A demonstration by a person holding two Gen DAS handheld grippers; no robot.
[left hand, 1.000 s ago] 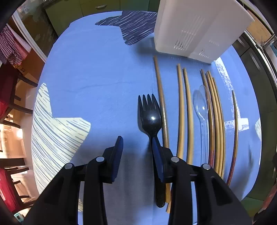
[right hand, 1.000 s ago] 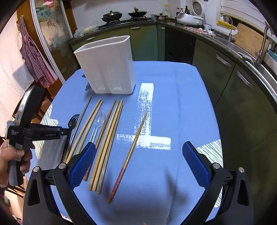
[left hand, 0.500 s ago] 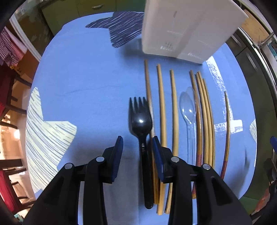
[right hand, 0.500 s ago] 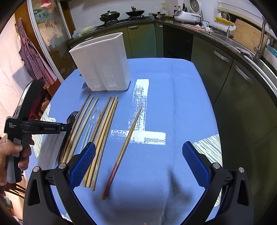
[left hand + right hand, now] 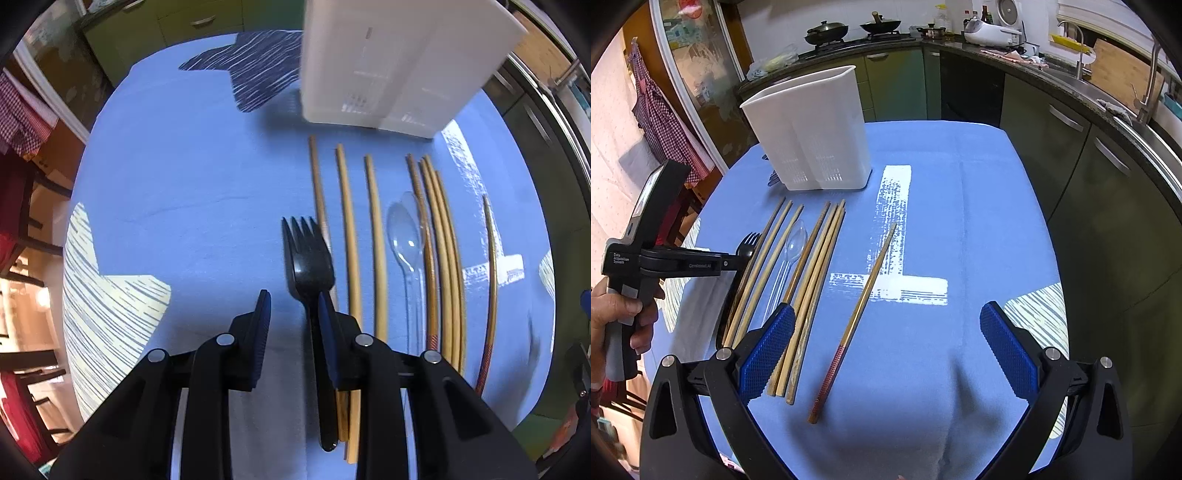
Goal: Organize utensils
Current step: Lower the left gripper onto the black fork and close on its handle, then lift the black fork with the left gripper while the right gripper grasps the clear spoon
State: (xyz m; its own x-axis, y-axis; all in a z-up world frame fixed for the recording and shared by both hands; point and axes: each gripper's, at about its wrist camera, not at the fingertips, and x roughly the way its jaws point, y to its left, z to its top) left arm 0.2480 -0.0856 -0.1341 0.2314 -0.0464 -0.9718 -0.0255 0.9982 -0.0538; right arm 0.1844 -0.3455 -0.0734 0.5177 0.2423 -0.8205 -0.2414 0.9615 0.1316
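Note:
A black plastic fork (image 5: 308,262) lies on the blue tablecloth, tines pointing away. My left gripper (image 5: 293,321) is open low over the cloth; its right finger touches the fork's handle, its left finger stands apart. To the fork's right lie several wooden chopsticks (image 5: 376,240) and a clear plastic spoon (image 5: 404,236). A white utensil holder (image 5: 391,62) stands behind them. In the right wrist view, my right gripper (image 5: 886,354) is wide open and empty above the cloth, over a lone red-tipped chopstick (image 5: 857,321). The fork (image 5: 748,243), spoon (image 5: 794,243) and holder (image 5: 809,125) show there too.
The round table (image 5: 979,221) has white and dark patches on its blue cloth. Kitchen counters with a sink (image 5: 1108,92) run along the right and back. Dark chairs (image 5: 22,221) stand at the left. A checked cloth (image 5: 661,114) hangs at the left.
My left gripper moved forward toward the holder, then eased back. The fork shifted between the fingers and now rests against the right finger. The right gripper stayed wide open and drew nearer.

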